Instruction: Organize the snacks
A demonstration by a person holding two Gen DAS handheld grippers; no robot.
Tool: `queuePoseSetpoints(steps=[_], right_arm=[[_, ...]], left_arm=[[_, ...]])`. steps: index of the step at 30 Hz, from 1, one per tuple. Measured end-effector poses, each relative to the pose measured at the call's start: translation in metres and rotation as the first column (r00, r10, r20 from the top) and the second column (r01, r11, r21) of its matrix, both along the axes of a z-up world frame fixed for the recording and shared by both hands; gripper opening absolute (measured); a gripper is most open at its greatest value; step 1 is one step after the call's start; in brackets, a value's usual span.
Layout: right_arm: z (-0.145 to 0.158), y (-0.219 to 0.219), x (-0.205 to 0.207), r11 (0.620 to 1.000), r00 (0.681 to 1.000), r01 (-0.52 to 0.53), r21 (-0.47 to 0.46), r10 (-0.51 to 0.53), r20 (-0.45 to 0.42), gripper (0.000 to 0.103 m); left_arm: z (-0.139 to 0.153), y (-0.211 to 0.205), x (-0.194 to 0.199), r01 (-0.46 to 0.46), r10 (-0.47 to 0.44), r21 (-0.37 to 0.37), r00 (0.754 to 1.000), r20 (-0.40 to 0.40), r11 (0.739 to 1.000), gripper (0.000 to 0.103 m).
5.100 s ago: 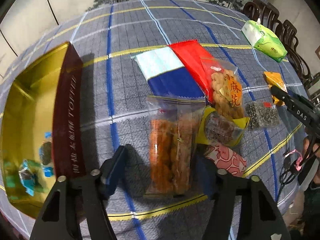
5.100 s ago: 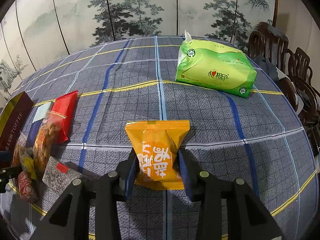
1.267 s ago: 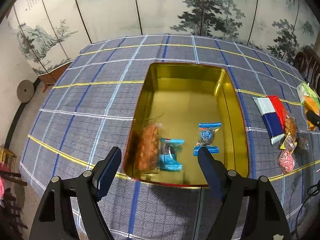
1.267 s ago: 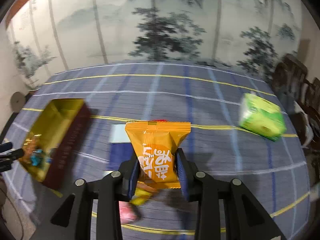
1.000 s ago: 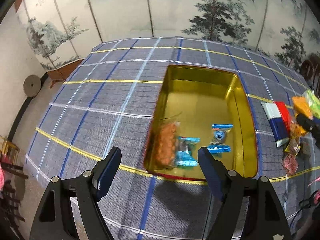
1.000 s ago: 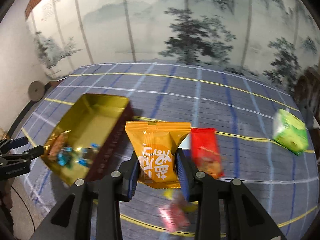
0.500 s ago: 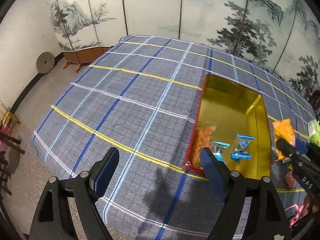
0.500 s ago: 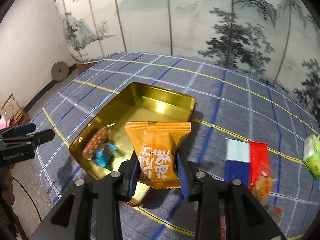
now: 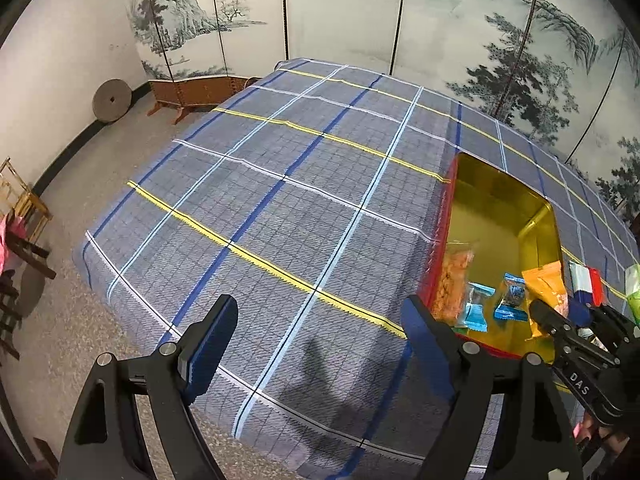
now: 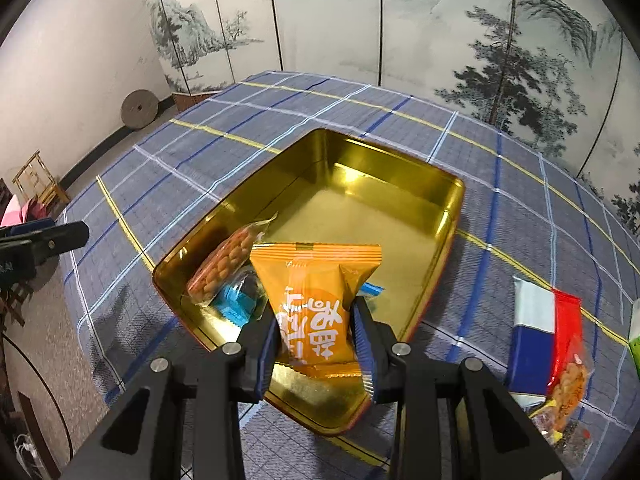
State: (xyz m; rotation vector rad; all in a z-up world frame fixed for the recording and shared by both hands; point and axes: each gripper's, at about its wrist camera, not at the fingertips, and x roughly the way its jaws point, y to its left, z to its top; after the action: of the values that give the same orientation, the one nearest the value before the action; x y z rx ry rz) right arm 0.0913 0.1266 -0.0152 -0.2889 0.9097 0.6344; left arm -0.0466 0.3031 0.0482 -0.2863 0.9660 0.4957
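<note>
Orange snack packet (image 10: 316, 300) sits upright between the pads of the right gripper (image 10: 318, 346), pinched across its lower half, hanging over the near end of the gold tin (image 10: 400, 168); judged held high so it can drop in without snagging the rim. In the tin at 10 o'clock of the packet: a clear bag of fried snacks (image 10: 224, 260) and blue-wrapped candies (image 10: 236, 304), leaving the far end free. At 3 o'clock, on the plaid cloth (image 10: 200, 148), the red-and-blue packets (image 10: 544, 336) not yet sorted. Left gripper (image 9: 316, 344) at the tin's 9 o'clock, jaws wide with nothing between them, over bare cloth, probably parked clear of the drop.
</note>
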Motion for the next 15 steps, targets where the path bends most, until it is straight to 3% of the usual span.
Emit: queuePoseSetpoints(steps=[15], right_arm=[[-0.021, 0.015, 0.006, 0.999, 1.000, -0.013, -0.050, 0.012, -0.012, 0.035]], left_arm=[[-0.007, 0.005, -0.006, -0.014, 0.014, -0.011, 1.000, -0.019, 1.000, 0.081]])
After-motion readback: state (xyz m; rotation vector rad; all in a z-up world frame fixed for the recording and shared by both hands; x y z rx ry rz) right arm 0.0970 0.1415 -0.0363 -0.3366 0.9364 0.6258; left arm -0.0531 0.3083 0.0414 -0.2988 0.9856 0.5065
